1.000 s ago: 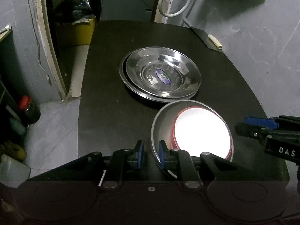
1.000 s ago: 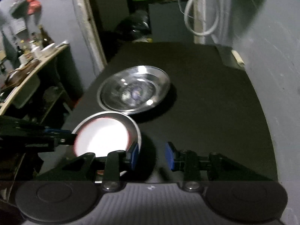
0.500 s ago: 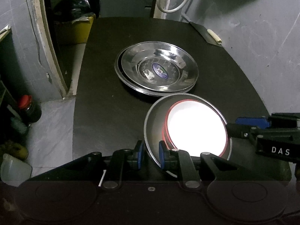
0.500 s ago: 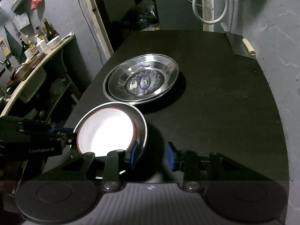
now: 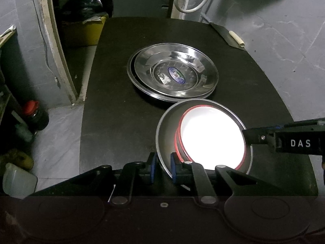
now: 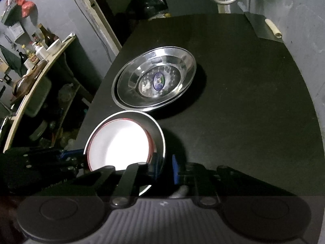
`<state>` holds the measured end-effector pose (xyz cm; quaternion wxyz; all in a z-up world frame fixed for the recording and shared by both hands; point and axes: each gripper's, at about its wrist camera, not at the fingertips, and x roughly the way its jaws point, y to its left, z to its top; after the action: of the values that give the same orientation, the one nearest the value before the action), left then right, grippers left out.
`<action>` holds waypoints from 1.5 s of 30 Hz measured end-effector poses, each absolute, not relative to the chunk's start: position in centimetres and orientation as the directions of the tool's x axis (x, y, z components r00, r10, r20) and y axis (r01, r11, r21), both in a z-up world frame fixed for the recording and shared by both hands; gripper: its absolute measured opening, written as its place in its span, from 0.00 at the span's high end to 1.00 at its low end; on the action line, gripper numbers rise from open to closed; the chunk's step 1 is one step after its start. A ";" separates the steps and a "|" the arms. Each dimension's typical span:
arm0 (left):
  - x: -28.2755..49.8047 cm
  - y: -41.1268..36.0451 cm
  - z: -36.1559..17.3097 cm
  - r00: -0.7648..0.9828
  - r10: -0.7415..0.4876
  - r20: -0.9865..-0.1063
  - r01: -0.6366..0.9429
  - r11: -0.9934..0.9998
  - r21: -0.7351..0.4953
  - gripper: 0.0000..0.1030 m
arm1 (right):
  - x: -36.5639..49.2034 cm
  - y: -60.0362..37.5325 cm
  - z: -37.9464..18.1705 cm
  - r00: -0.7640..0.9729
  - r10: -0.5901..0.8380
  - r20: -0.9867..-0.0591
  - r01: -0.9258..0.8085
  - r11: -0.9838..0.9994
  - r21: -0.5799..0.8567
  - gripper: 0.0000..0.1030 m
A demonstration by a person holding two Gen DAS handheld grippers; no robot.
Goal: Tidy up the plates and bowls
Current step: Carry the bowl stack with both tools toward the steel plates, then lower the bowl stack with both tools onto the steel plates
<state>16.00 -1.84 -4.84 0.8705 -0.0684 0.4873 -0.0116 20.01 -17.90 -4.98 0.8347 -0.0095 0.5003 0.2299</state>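
A steel bowl (image 5: 165,138) with a red-rimmed white bowl (image 5: 211,138) nested inside sits at the near end of the black table (image 5: 113,105). My left gripper (image 5: 161,167) is shut on the steel bowl's near left rim. My right gripper (image 6: 164,167) is shut on the bowl's right rim (image 6: 160,140); it also shows in the left wrist view (image 5: 247,135). Two stacked steel plates (image 5: 172,75) with a blue sticker lie just beyond, also in the right wrist view (image 6: 154,81).
A cleaver with a pale handle (image 5: 235,37) lies at the table's far right corner. A yellow bin (image 5: 89,30) stands beyond the far left edge. A red-capped jar (image 5: 35,114) is on the floor left. A cluttered shelf (image 6: 34,61) stands left.
My right gripper closed from open onto the steel bowl's right rim. The bowls moved slightly toward the plate stack, with both grippers holding.
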 end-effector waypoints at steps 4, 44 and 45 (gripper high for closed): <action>15.9 -1.8 -4.8 0.528 -0.081 -0.845 -0.061 0.989 -0.133 0.87 | 20.4 -17.9 -5.2 0.373 0.396 -0.839 -0.377 0.891 0.253 0.90; 29.6 0.4 -2.9 0.636 -0.012 -0.772 -0.164 0.975 -0.151 0.91 | 33.0 -15.5 -2.9 0.392 0.441 -0.807 -0.465 0.852 0.240 0.90; 29.9 0.6 -3.2 0.630 -0.009 -0.777 -0.170 0.974 -0.149 0.91 | 33.3 -15.2 -3.2 0.385 0.439 -0.812 -0.470 0.850 0.237 0.90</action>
<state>29.89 0.60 -3.17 0.8966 -0.1046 0.4279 0.0451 33.30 -15.22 -3.21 0.8320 -0.0161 0.4827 0.2730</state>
